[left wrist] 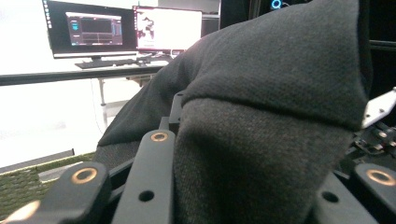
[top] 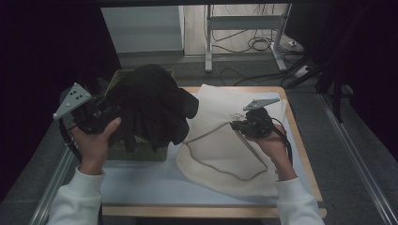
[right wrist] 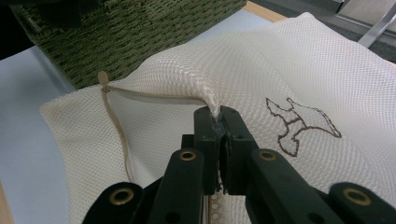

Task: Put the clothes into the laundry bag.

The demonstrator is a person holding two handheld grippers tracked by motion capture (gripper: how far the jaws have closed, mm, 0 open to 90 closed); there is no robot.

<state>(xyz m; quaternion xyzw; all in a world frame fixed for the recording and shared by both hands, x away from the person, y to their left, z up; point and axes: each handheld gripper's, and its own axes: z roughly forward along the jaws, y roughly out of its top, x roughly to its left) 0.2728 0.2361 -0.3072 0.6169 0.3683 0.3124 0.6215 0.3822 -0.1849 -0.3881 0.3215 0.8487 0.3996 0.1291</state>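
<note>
A dark knitted garment (top: 152,105) hangs bunched above a green woven basket (top: 141,153) at the table's left. My left gripper (top: 101,115) is shut on the dark garment (left wrist: 280,93), whose cloth is bunched between the jaws of the left gripper (left wrist: 261,158). A cream mesh laundry bag (top: 220,145) lies on the table's right half, with a brown zip line curving across it. My right gripper (top: 238,125) is shut on a raised fold of that mesh bag (right wrist: 289,65) beside the zip. The right gripper (right wrist: 215,116) has its jaws pressed together on the fold, next to a brown outline print (right wrist: 303,126).
The basket (right wrist: 126,37) stands close to the bag's left edge. The table (top: 141,183) has a pale top and a wooden rim. Beyond it are a metal desk frame (top: 244,28) and floor cables. Two lit monitors (left wrist: 130,28) stand on a far desk.
</note>
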